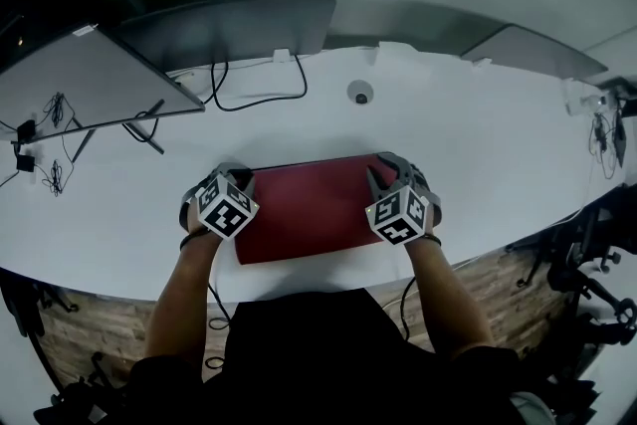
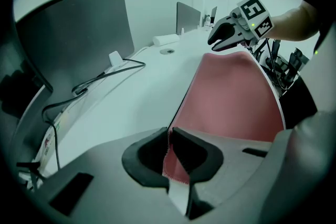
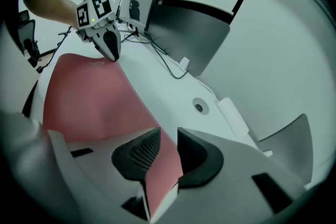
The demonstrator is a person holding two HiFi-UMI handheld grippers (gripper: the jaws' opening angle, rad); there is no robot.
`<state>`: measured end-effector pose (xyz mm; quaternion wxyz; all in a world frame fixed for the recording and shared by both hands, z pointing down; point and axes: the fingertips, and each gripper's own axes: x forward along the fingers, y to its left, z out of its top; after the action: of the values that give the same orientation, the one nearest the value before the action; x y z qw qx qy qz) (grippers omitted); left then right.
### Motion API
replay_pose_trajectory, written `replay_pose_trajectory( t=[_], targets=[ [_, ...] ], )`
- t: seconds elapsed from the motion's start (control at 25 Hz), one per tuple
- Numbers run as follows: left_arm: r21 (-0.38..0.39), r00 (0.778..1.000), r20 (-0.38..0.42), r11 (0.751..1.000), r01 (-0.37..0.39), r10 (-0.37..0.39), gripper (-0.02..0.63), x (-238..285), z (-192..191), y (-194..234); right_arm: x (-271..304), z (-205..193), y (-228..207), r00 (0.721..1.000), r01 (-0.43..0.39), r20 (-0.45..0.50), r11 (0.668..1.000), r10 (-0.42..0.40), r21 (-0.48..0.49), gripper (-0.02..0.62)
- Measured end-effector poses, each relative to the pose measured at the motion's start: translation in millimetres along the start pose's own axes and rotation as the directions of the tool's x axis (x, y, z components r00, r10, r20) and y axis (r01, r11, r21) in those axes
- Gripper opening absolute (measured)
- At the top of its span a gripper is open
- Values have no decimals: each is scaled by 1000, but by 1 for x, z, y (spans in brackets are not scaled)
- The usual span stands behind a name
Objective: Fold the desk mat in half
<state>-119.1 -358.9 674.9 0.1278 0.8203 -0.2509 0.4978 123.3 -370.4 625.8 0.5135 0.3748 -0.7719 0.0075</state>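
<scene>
Both grippers at the far corners of a red desk mat

The red desk mat (image 1: 299, 209) lies on the white table (image 1: 468, 144) on the person's side of the round cable grommet (image 1: 360, 94), with its far edge turned toward the grommet. The left gripper (image 2: 170, 136), to the near left of the grommet, has its jaws closed tight on the mat's far left corner, and the fabric edge is pinched and raised a little. The right gripper (image 3: 167, 136), just nearer than the grommet and slightly right, has its jaws partly apart. The far right corner runs up between them with a gap beside it, so it is not clamped. The mat may already be doubled over, but the head view is too small to be sure.
</scene>
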Motion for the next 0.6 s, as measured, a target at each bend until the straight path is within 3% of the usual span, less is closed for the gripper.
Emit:
replay_pose_trajectory(
  t=[0.36, 0.6],
  targets=[
    [1, 999, 32, 1000, -11, 11, 31, 1, 6, 5, -42, -8, 45, 998, -59, 1, 998, 59, 23, 98],
    [-48, 993, 72, 995, -86, 89, 32, -14, 6, 21, -64, -5, 79, 993, -115, 20, 990, 114, 77, 94]
  ],
)
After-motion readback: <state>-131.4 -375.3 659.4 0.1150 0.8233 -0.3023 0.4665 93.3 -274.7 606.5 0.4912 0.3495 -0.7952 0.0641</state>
